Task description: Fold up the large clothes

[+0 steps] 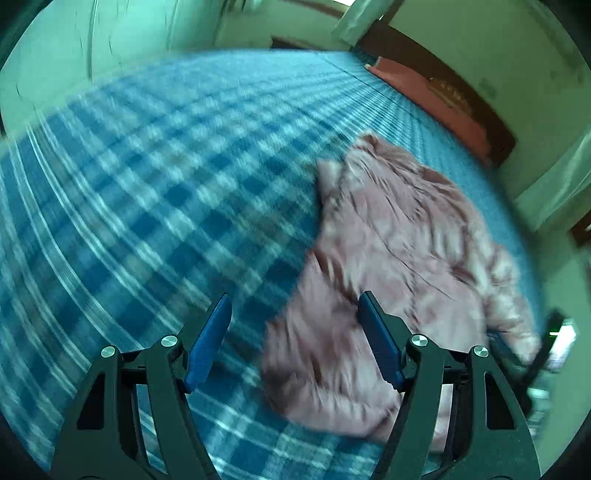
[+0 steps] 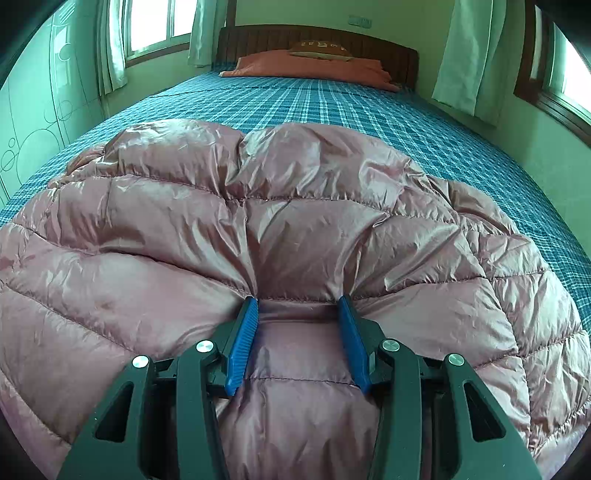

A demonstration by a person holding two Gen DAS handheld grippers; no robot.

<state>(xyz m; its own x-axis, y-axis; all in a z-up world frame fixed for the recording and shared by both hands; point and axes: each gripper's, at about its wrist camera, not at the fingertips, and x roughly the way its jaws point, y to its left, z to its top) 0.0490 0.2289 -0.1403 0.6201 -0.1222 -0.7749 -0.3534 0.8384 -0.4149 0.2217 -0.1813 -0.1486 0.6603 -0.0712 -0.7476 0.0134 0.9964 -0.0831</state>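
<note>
A pink quilted puffer jacket [image 2: 295, 206] lies spread on a bed with a blue plaid sheet [image 2: 332, 99]. My right gripper [image 2: 298, 302] presses into the jacket near its close edge, its blue fingers [image 2: 242, 343] apart with a puffed fold of fabric between them. In the blurred left wrist view the jacket [image 1: 399, 258] lies bunched at the right on the sheet [image 1: 147, 184]. My left gripper [image 1: 295, 299] is open and empty above the bed, its right finger over the jacket's edge, its left finger over bare sheet.
An orange-red pillow [image 2: 310, 66] and a dark wooden headboard [image 2: 388, 51] stand at the far end of the bed. Curtained windows [image 2: 155, 26] flank the bed. A wall [image 2: 40, 110] with circle patterns runs along the left side. A dark object [image 1: 546, 347] shows at the left view's right edge.
</note>
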